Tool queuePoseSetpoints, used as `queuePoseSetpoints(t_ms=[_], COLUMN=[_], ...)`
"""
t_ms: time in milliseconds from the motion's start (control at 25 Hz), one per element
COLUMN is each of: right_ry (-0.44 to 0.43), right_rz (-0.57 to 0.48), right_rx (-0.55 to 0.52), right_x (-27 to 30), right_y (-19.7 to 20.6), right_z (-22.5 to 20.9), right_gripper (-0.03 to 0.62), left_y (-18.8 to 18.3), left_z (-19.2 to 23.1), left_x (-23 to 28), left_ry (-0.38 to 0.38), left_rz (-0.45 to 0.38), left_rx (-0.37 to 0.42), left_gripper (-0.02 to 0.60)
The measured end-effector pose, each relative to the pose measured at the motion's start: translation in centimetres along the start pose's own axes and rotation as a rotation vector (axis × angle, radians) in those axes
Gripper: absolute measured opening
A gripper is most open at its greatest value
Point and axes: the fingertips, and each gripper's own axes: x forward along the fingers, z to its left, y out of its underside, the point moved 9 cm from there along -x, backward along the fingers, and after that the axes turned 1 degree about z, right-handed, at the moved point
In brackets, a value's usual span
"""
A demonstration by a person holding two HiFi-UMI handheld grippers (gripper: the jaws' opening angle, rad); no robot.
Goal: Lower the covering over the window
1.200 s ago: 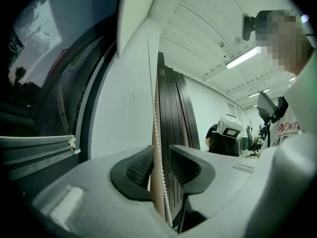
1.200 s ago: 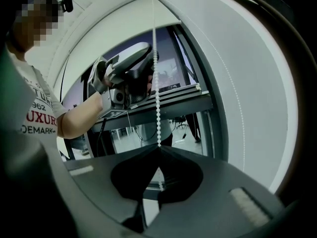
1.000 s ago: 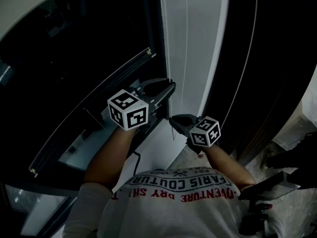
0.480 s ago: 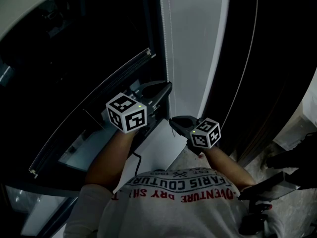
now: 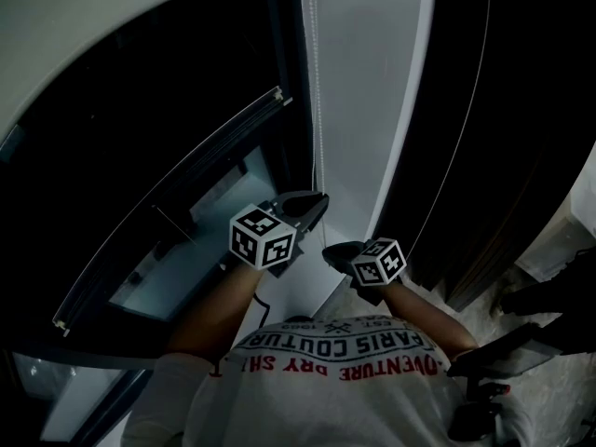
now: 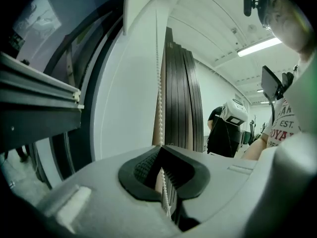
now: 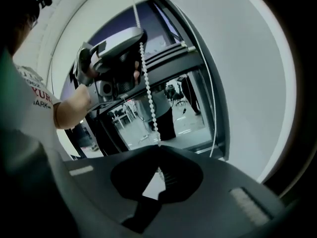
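Left tool (image 5: 319, 199) (image 6: 161, 175) clamping shut on bead chain (image 5: 315, 82) (image 6: 159, 83) (image 7: 147, 88). Right tool (image 5: 328, 250) (image 7: 157, 170) gripping same chain just below, jaws fully closed. Blind bottom rail (image 5: 168, 198) crossing dark window (image 5: 140, 91), left of chain.

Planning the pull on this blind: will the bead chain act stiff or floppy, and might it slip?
Probably floppy: the bead chain is a thin string of small beads, straight only where it hangs taut. Slipping seems unlikely: the left hand-held gripper and right hand-held gripper are both shut on it, beads against ribbed pads.
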Motion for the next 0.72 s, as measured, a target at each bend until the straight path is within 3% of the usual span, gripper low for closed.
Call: queuePoseSetpoints(t_ms=[80, 360, 680, 720], right_ry=[-0.017, -0.012, -0.031, -0.033], right_rz=[0.024, 0.102, 0.103, 0.102], right_rx=[0.044, 0.052, 0.001, -0.007], right_x=[0.5, 1.5, 1.2, 1.0], right_y=[1.4, 4.6, 4.6, 4.3], right_z=[-0.1, -0.1, -0.1, -0.1], right_gripper=[0.008, 0.009, 0.013, 0.037], left_y=[1.6, 5.5, 6.1, 6.1], left_z=[0.2, 0.2, 0.1, 0.1], left_x=[0.1, 0.4, 0.2, 0.2], left_ry=[-0.008, -0.038, -0.047, -0.047], left_rz=[0.015, 0.043, 0.012, 0.01], left_rx=[-0.022, -0.053, -0.067, -0.069], left_gripper=[0.006, 0.006, 0.006, 0.006])
